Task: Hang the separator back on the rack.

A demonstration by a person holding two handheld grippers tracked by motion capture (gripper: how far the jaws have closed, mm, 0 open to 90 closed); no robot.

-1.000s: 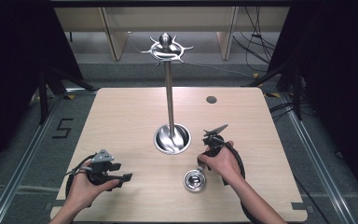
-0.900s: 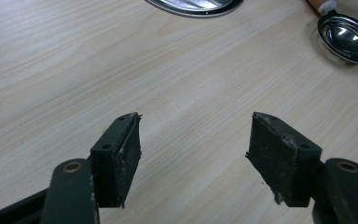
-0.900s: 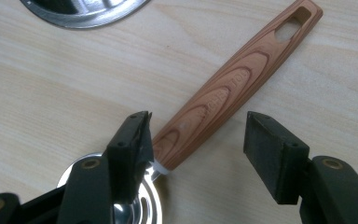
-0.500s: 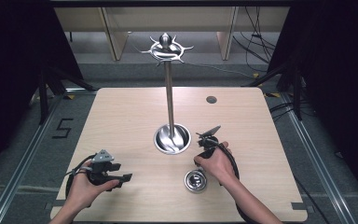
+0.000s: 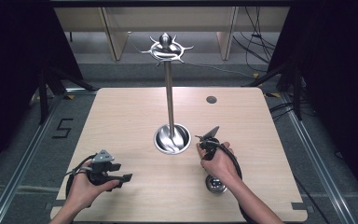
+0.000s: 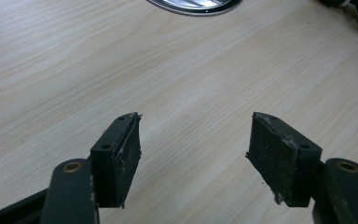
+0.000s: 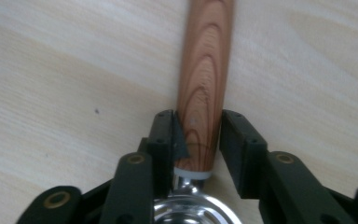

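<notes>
The right gripper [image 7: 196, 135] clamps the wooden handle [image 7: 204, 79], whose long axis runs toward 12 o'clock. The left gripper [image 6: 193, 154], jaws apart, holds nothing.

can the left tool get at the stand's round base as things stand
Probably yes: the left tool is open and holds nothing, and bare table lies between it and the stand's base, with nothing in between.
</notes>
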